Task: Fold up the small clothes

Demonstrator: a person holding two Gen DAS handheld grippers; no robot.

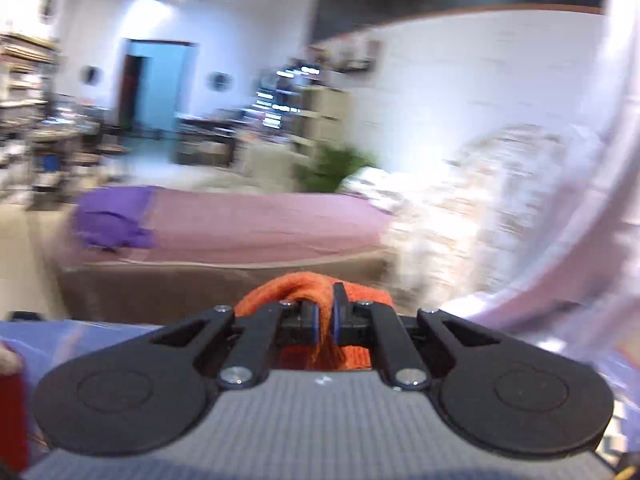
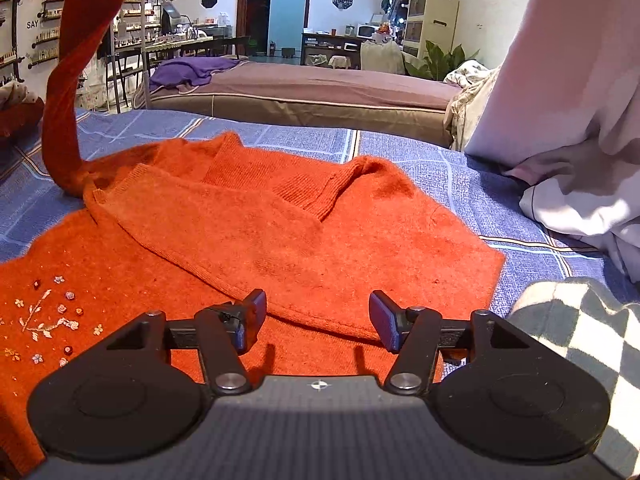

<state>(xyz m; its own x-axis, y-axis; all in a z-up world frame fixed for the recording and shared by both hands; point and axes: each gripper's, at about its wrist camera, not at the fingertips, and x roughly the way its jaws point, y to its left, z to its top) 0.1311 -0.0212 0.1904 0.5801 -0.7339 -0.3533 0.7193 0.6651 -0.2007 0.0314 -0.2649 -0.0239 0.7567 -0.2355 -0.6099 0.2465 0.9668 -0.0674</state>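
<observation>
Lying flat on the blue checked bedspread point(image 2: 460, 184), the orange knit sweater point(image 2: 280, 232) fills the near field of the right wrist view. Small embroidered flowers and beads point(image 2: 48, 320) mark its near-left panel. One sleeve is folded across the body, its ribbed cuff end resting near the neckline. The right gripper point(image 2: 318, 316) hovers just above the near edge of this folded layer, jaws spread wide, nothing between them.

The other sleeve point(image 2: 76, 92) rises in a twisted column from the left shoulder and leaves the frame at top left. In the blurred left wrist view, the left gripper point(image 1: 326, 320) is clamped on orange knit fabric point(image 1: 304, 286), which bunches over both fingers.

Right of the sweater, a black-and-white checked cloth point(image 2: 580, 344) and pale white fabric point(image 2: 568, 160) crowd the bedspread edge. Bare bedspread remains beyond the neckline. Farther off stands a second bed with a mauve cover point(image 2: 320, 80) and a purple cloth point(image 2: 192, 70)
</observation>
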